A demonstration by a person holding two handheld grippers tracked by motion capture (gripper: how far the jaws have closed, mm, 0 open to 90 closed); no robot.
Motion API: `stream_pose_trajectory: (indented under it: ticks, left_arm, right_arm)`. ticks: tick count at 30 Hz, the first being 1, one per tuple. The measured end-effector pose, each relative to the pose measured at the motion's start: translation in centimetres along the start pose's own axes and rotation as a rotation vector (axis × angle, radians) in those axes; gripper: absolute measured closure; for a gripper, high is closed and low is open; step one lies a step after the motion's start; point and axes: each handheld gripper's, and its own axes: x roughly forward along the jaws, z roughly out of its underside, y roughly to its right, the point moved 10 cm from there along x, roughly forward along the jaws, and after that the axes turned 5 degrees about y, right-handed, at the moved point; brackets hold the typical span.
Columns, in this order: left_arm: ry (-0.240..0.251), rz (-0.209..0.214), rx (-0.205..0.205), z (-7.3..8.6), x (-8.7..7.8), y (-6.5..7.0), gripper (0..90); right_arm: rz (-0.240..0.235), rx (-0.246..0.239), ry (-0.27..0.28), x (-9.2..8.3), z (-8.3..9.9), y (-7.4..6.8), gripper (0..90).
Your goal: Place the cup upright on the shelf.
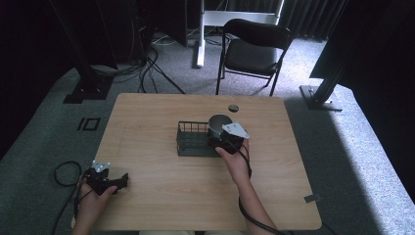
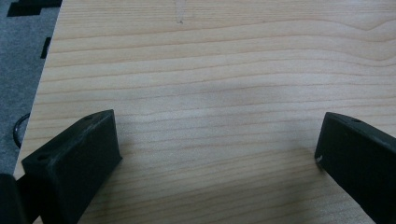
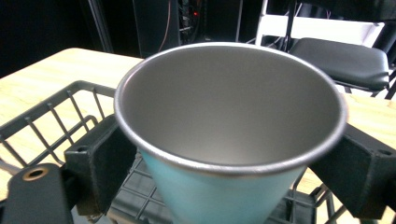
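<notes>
grey carpet runs around a pale wooden bench, with a black folding chair behind its far edge and cables trailing over the floor toward dark stands. near the middle of the bench sits a dark wire basket, open at the top. the right gripper is held at the basket's right end, the person's right hand behind it, and its jaws are closed on a metal cup. in the right gripper view the cup stands upright between the two black jaws, which press its sides just under the rim; its outside is light blue, its inside bare grey metal, and the wire floor and wall of the basket lie beneath and to the left of it. whether the cup's base touches the basket floor i cannot tell. well apart, at the near left corner of the bench, the left gripper rests low over the wood in the left hand, its cable looping on the carpet. in the left gripper view the jaws stand wide apart with bare wood grain between them, holding nothing.
</notes>
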Motion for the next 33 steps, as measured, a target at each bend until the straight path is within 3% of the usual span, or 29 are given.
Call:
stream_pose_trajectory:
  ticks: [12,33]
  left_arm:
    - [0.0,0.0,0.0,0.0,0.0,0.0,0.2]
    - [-0.001,-0.001,0.001,0.0,0.0,0.0,0.2]
  right_arm:
    - [-0.027,-0.015,0.013,-1.9,0.0,0.1,11.1]
    - [-0.029,-0.057,0.01,-5.5,1.1,2.5,11.1]
